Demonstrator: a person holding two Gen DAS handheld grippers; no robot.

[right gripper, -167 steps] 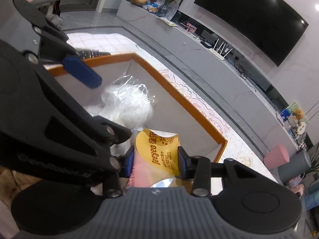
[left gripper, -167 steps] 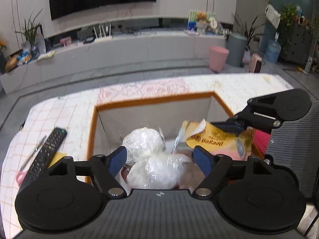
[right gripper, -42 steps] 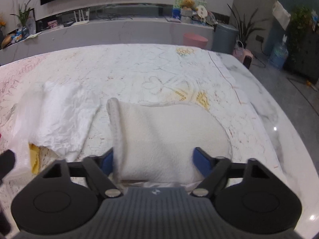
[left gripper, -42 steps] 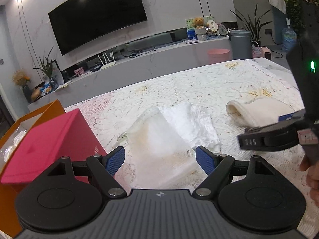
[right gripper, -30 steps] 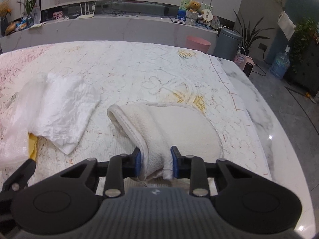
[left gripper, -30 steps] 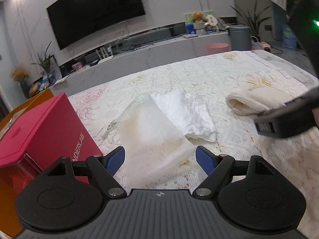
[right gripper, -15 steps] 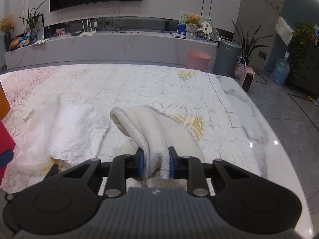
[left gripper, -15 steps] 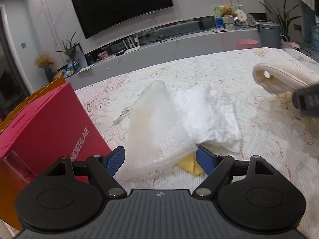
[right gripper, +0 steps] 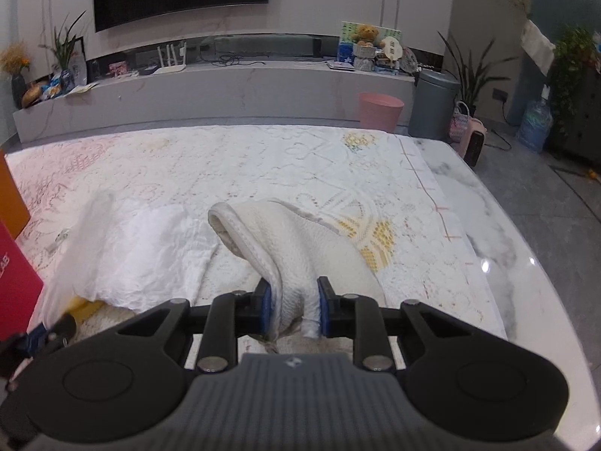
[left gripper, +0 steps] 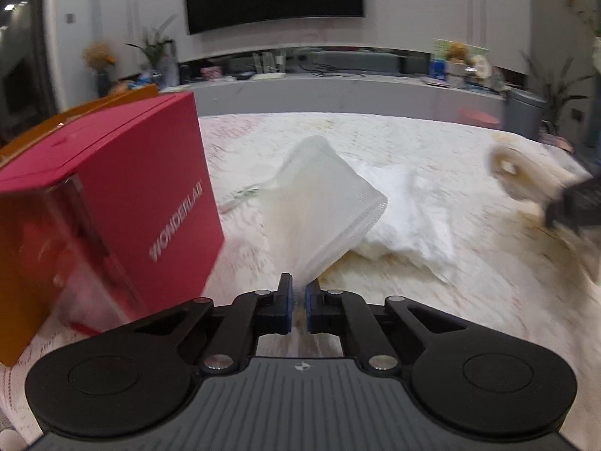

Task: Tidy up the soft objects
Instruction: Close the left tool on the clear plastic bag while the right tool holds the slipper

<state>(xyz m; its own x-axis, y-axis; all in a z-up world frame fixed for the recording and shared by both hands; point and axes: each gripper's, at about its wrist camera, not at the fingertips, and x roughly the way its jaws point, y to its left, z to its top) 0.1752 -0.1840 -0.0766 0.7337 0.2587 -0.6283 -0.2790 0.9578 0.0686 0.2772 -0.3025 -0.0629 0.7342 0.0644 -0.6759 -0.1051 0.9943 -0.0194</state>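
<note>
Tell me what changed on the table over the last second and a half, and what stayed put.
The left gripper, open around the mesh bag before, has shut on its near edge and lifted it. The right gripper closed on the cream towel and raised its near end off the tablecloth. The crumpled white cloth and the red box stayed where they were.

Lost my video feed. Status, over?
Left hand-held gripper shut on mesh bag. Right hand-held gripper shut on cream towel. Red box close left.

One mesh bag (left gripper: 319, 203), one white cloth (left gripper: 405, 210), one knitted sock (right gripper: 300, 251), one red box (left gripper: 124, 203)
</note>
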